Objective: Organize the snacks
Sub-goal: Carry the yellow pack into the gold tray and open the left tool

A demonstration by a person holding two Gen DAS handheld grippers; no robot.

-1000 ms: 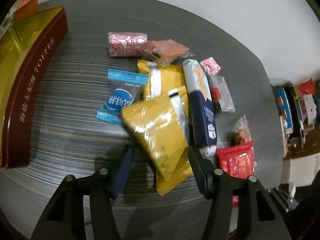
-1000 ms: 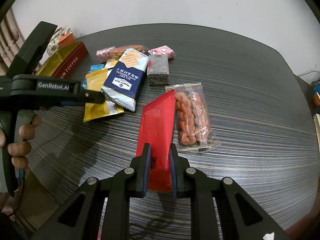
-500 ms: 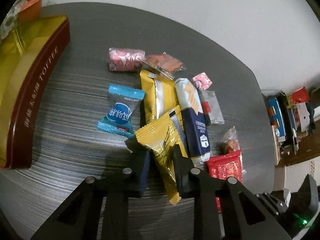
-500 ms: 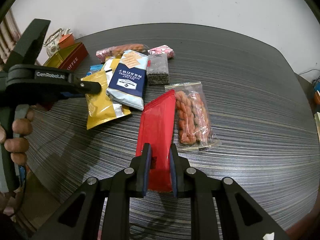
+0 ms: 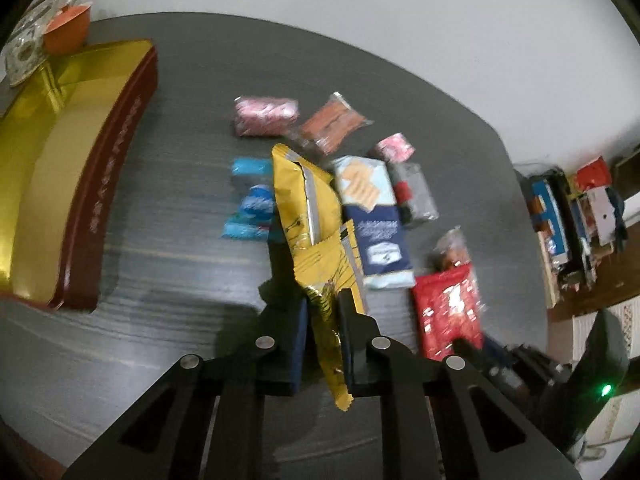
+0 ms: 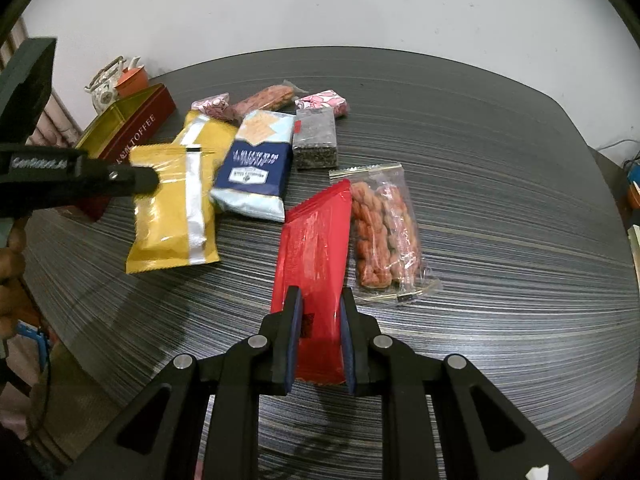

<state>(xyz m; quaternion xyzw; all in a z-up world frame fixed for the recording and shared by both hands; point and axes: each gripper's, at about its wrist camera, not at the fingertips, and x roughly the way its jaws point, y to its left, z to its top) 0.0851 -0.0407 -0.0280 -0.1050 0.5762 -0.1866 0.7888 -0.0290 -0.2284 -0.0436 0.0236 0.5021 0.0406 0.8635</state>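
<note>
My left gripper (image 5: 323, 320) is shut on a yellow snack packet (image 5: 326, 308) and holds it above the dark table; the packet also shows in the right wrist view (image 6: 172, 216), hanging from the left gripper (image 6: 148, 178). A second yellow packet (image 5: 304, 196) lies beneath it. My right gripper (image 6: 319, 340) is shut on the near end of a red snack packet (image 6: 314, 248) that lies on the table. An open gold and maroon toffee tin (image 5: 60, 168) stands at the left, also in the right wrist view (image 6: 132, 128).
Snacks lie in a loose pile: a navy and pale blue packet (image 6: 256, 164), a clear bag of orange twists (image 6: 384, 232), a dark block (image 6: 315, 140), pink candies (image 5: 266, 116), a blue candy (image 5: 250, 212). A teapot and an orange cup (image 6: 130, 76) stand behind the tin.
My left gripper closed on the yellow packet and lifted it off the pile, drawing back and up. The right gripper stayed shut on the red packet and did not move.
</note>
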